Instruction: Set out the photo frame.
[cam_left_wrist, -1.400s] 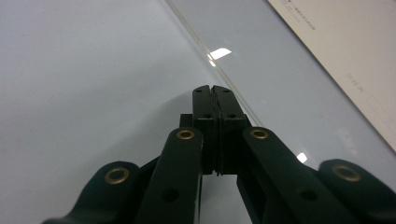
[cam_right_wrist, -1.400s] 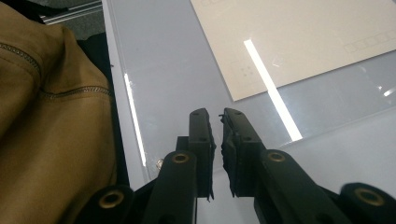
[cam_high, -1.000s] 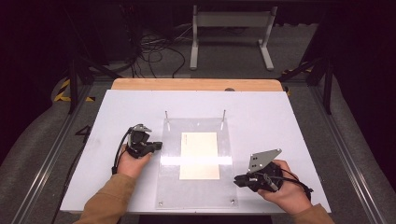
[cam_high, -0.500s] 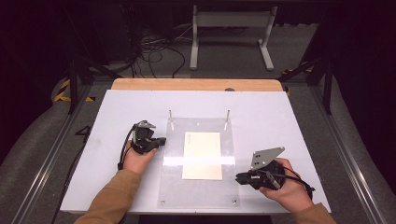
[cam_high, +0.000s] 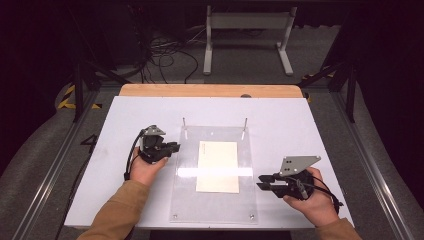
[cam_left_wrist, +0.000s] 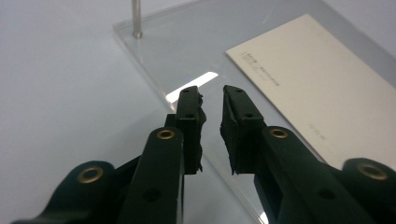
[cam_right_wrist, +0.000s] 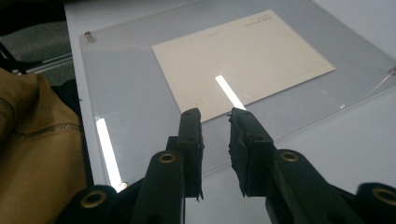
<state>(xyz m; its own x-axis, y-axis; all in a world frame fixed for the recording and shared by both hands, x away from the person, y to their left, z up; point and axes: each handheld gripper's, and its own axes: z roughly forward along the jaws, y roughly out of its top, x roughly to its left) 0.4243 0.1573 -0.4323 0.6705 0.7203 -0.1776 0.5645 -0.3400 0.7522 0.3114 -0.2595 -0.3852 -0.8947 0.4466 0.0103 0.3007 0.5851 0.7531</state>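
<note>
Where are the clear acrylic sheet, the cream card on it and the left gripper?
clear acrylic sheet (cam_high: 187, 200): high view, bare near-left part of the sheet.
cream card (cam_high: 218, 166): high view, middle of the card.
left gripper (cam_left_wrist: 212, 95): left gripper view, gap between its fingertips.

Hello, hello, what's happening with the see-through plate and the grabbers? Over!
Left gripper and right gripper just opened a little, nothing between jaws. Clear plate flat on table, cream card on it. Nothing in the way.
</note>
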